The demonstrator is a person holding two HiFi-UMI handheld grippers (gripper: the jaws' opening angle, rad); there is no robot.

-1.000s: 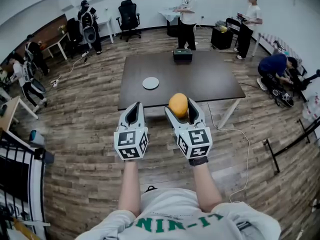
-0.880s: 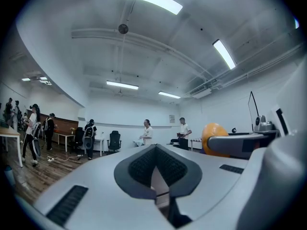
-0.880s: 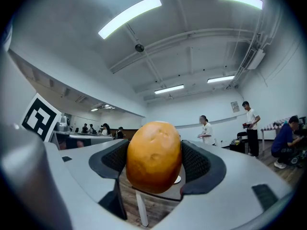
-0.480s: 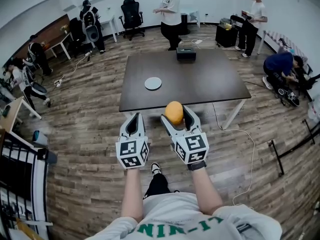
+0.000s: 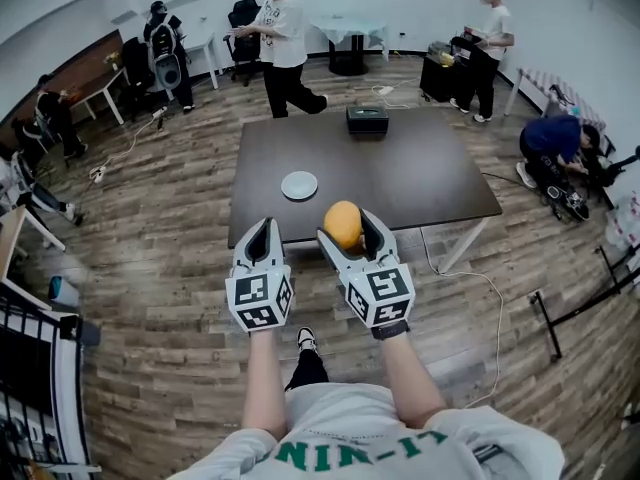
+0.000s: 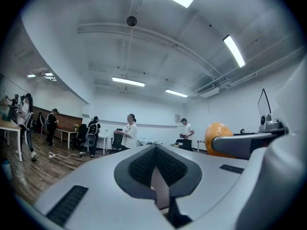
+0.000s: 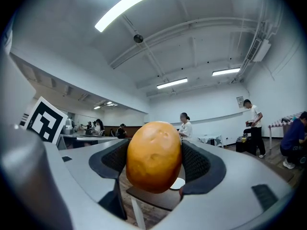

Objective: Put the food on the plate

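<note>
An orange-yellow, potato-shaped piece of food [image 5: 343, 224] is clamped between the pads of my right gripper [image 5: 346, 228], held in the air just short of the table's near edge. In the right gripper view the food [image 7: 153, 156] fills the gap between the two black pads. A small white plate [image 5: 299, 185] lies on the dark brown table [image 5: 420, 173], ahead and a little left of the food. My left gripper [image 5: 262, 232] hovers beside the right one. Its jaws meet, with nothing between them [image 6: 156, 163].
A black box [image 5: 367, 119] sits at the table's far edge. One person in white [image 5: 281, 38] walks behind the table, another [image 5: 487, 48] stands at the back right, and a third [image 5: 555, 143] crouches at the right. A cable [image 5: 480, 298] trails on the wooden floor by the right table leg.
The table and plate have come closer to both grippers. The person in white behind the table has walked leftward. The right gripper still holds the food and the left stays closed.
</note>
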